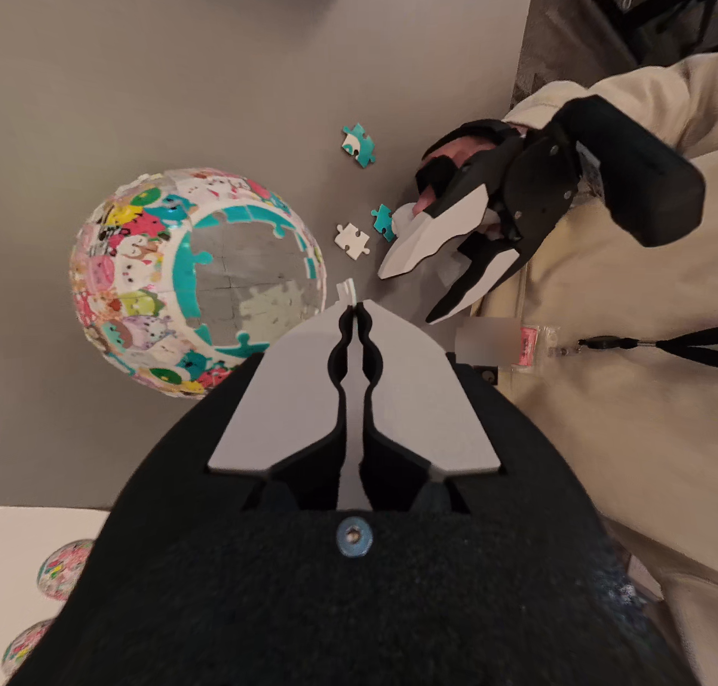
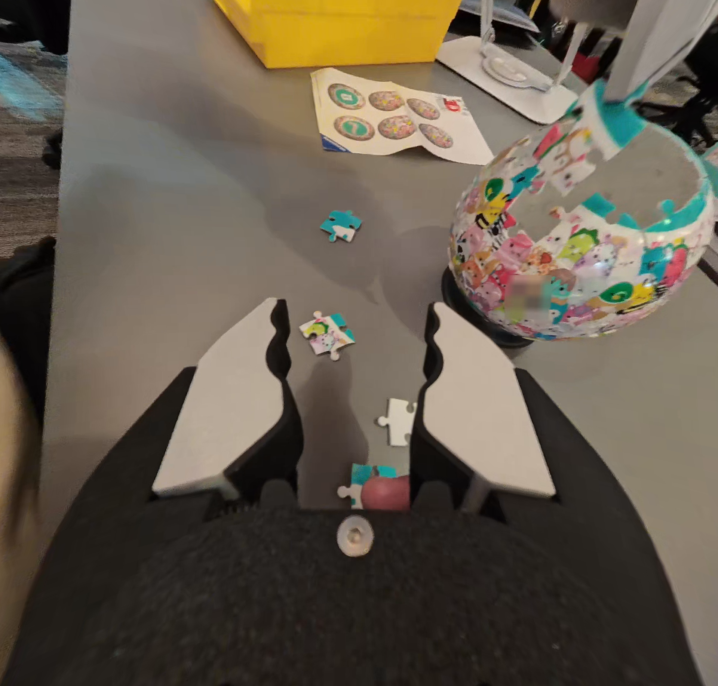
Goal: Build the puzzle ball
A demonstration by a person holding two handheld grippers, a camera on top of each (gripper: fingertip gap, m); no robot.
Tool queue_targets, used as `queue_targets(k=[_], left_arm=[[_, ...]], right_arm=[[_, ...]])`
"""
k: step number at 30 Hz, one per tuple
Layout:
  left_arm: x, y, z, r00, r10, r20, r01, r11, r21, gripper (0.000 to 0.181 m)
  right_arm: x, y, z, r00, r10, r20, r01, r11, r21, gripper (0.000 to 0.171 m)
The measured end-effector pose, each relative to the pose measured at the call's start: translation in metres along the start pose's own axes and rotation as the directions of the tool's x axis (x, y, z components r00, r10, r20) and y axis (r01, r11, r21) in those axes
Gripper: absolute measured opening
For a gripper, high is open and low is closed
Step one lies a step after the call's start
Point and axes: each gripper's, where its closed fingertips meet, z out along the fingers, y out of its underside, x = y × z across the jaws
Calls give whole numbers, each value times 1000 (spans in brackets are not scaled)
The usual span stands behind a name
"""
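The ball (image 1: 194, 279), bright with cartoon prints, stands unfinished near the table's right edge, opening teal-rimmed. Loose pieces (image 2: 341, 225) lie beside it.

Print too small to read on the leaflet (image 2: 396, 117) and badge (image 1: 528, 345).

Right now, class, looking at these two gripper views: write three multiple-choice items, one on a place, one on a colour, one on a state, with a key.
1. Where does the instruction sheet lie?
A. in front of the yellow box
B. inside the puzzle ball
C. under the right gripper

2. What colour rims the ball's opening?
A. red
B. teal
C. black

3. How is the left gripper?
A. wide open
B. shut on a puzzle piece
C. out of view

Key: 1 A, the sheet lies on the table just before the box; 2 B, teal pieces edge the gap; 3 B, a white piece edge sticks out from its closed tips.
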Motion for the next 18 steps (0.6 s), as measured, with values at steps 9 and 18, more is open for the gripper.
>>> queue_targets(k=[9,18], left_arm=[[-3,2,9,999,-41,-15,42,998,37,1],[-9,2,18,998,-57,-21,58,998,29,1]], right_arm=[[39,-17,3,979,-103,-176,109,994,26,65],[37,-28,25,918,-311,-246,310,950,-41,66]])
